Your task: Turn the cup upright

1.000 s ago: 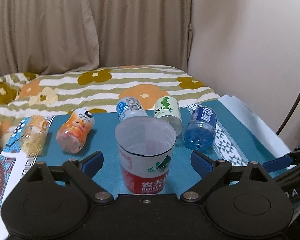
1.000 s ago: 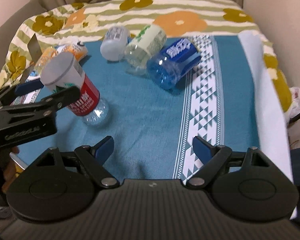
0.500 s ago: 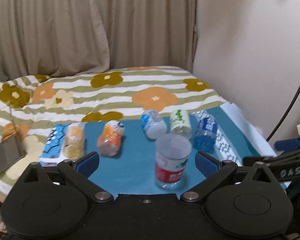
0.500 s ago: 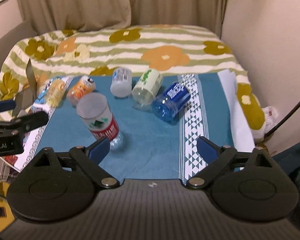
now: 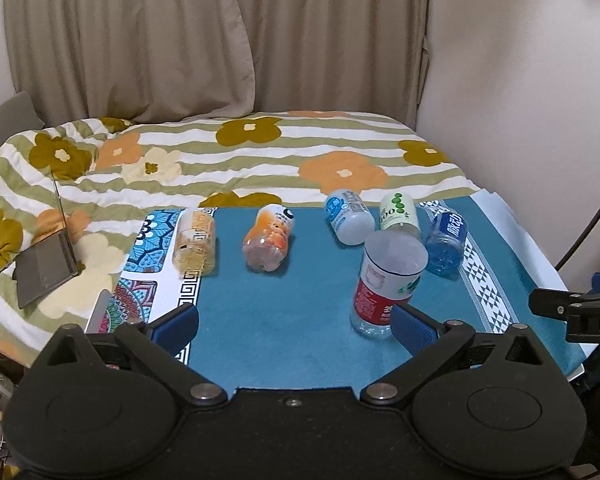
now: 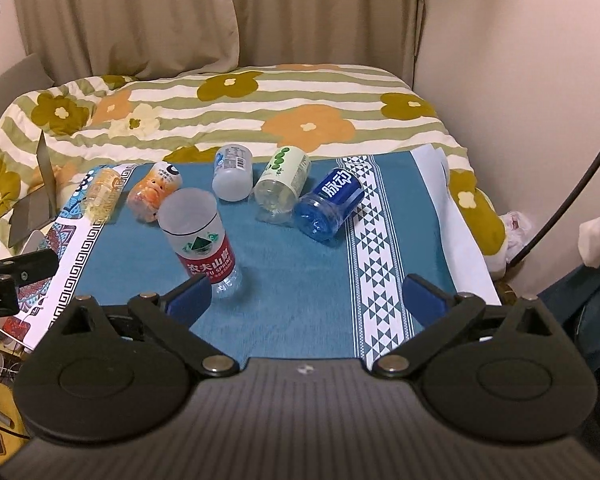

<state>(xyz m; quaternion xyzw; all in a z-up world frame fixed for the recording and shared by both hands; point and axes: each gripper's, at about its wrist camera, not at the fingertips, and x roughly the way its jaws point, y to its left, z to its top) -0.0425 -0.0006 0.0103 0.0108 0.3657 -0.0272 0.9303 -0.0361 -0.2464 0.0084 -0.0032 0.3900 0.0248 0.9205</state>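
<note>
1. Left wrist view: we see the right gripper (image 5: 576,312) cut off by the frame edge; its lettering reads only "DA".
2. The blue finger pad (image 5: 414,328) hides part of the cup (image 5: 388,280) base.
3. Right wrist view: the left gripper (image 6: 8,276) is clipped at the edge.

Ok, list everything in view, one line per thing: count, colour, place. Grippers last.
red-label cup: 1, clear with red and white label, standing open end up on the teal mat, nearest the grippers
blue cup: 1, blue, lying on its side, right end of the back row
green-dot cup: 1, white and green, lying beside the blue one
pale blue cup: 1, white and light blue, lying mid row
orange cup: 1, orange, lying left of centre
yellow cup: 1, yellowish clear, lying at the mat's left edge
teal mat: 1, teal with patterned borders, on the bed
quilt: 1, striped with flowers, behind the mat
curtain: beige, at the back
left gripper: 1, black with blue pads, open, empty
right gripper: 1, same, open, empty
</note>
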